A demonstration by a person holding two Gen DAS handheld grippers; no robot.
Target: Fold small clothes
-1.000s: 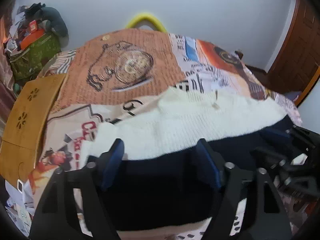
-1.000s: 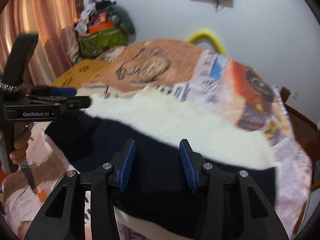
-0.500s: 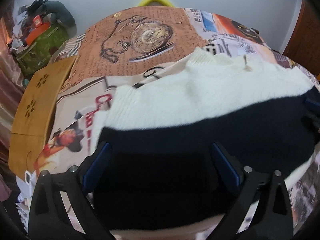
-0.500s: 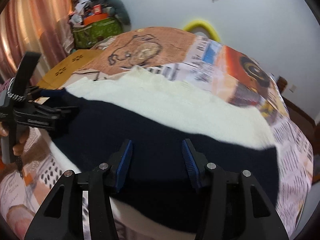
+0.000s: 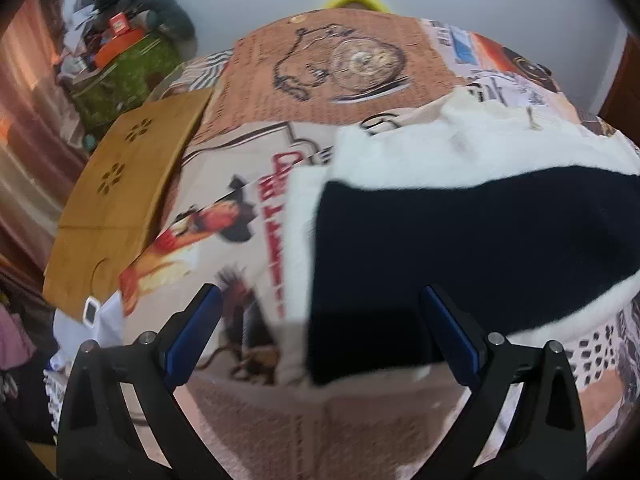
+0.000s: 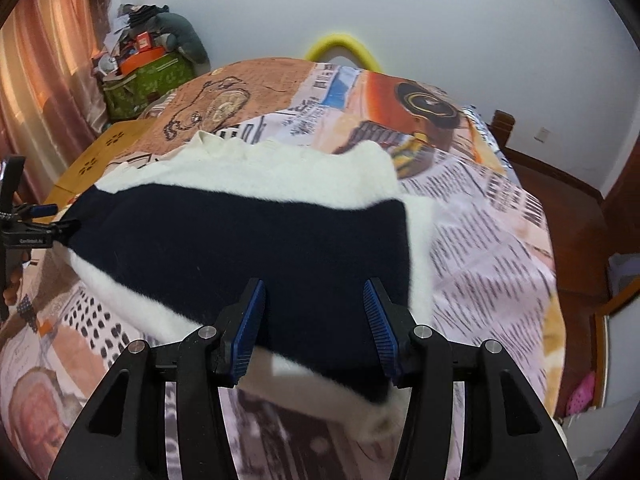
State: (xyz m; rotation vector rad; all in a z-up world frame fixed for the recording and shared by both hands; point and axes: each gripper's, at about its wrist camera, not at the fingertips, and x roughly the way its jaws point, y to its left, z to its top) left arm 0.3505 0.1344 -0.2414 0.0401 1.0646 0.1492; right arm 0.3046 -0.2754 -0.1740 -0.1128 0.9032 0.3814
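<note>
Two hand-held grippers (image 5: 320, 330) (image 6: 314, 326), seemingly empty, over one sweater (image 6: 240, 236).

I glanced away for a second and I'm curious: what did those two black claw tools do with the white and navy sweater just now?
The left gripper spread its fingers wide and slid off toward the left edge of the fluffy white and navy knitted sweater. The right gripper opened slightly; nothing is pinched. The sweater stayed flat on the printed bedspread.
</note>
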